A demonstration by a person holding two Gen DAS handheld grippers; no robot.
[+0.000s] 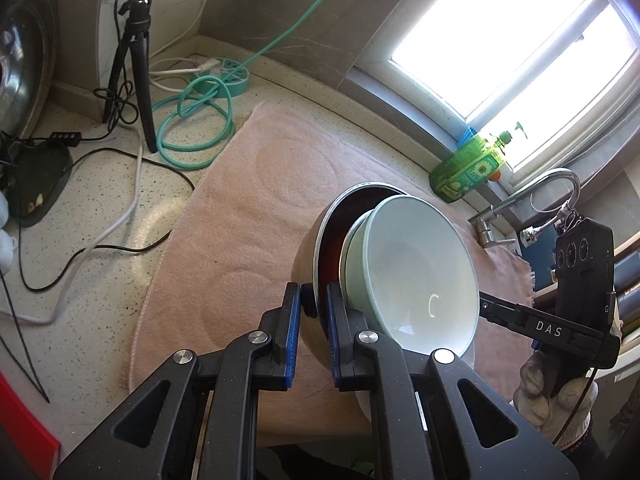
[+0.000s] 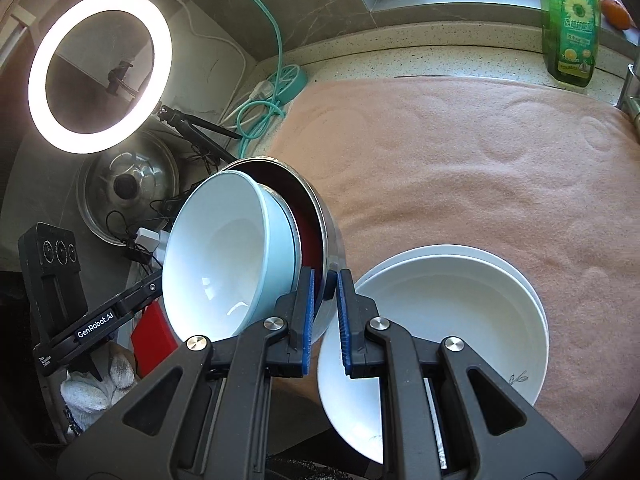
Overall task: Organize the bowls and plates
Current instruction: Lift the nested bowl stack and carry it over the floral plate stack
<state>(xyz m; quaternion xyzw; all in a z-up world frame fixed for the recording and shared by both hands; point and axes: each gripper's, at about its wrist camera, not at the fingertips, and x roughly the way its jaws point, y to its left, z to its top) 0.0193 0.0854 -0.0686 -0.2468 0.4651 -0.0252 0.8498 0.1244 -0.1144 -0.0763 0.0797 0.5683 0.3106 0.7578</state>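
A steel bowl with a dark red inside [image 1: 320, 232] [image 2: 316, 216] is held tilted above the pink towel [image 1: 248, 216] [image 2: 460, 152]. A pale green bowl [image 1: 416, 264] [image 2: 224, 248] nests inside it. My left gripper [image 1: 313, 300] is shut on the steel bowl's rim. My right gripper [image 2: 325, 286] is shut on the opposite side of the same rim. Each gripper shows in the other's view, at the right [image 1: 500, 312] and at the left [image 2: 152, 288]. A white bowl [image 2: 432, 320] sits on a white plate [image 2: 532, 292] on the towel below my right gripper.
A green soap bottle [image 1: 468, 172] [image 2: 570, 28] stands by the window sill. A faucet [image 1: 532, 196] is at the right. A ring light [image 2: 100, 72] on a tripod [image 1: 136, 64], a teal cable coil [image 1: 196, 128], cords and a steel lid [image 2: 128, 188] lie to the left on the speckled counter [image 1: 80, 240].
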